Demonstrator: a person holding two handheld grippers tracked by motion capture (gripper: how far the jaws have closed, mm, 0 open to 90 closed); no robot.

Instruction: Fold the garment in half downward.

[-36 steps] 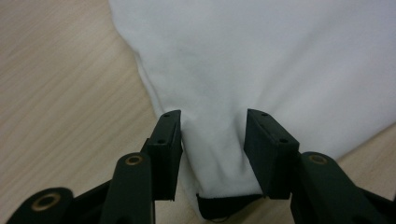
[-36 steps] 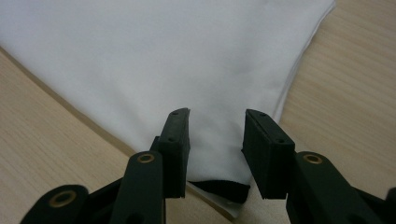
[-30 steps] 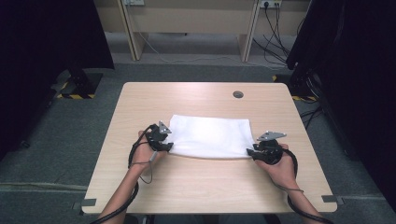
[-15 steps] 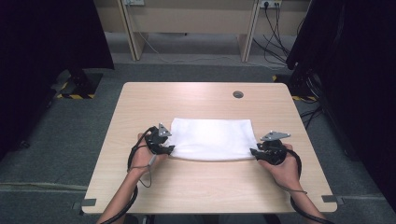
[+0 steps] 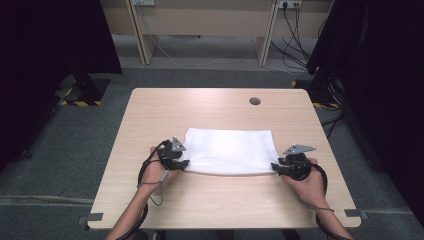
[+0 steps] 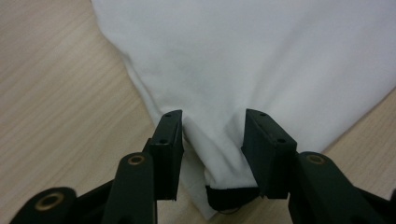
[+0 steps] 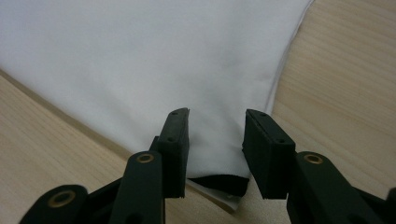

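surface: light wooden table (image 5: 220, 200), rectangular, on grey carpet floor (image 5: 65, 145) | fitting: round dark cable hole (image 5: 255, 101) near the far edge, right of middle | on it: folded white cloth (image 5: 230, 152) lying flat, nearer the near edge than the far, roughly centred between the left and right edges
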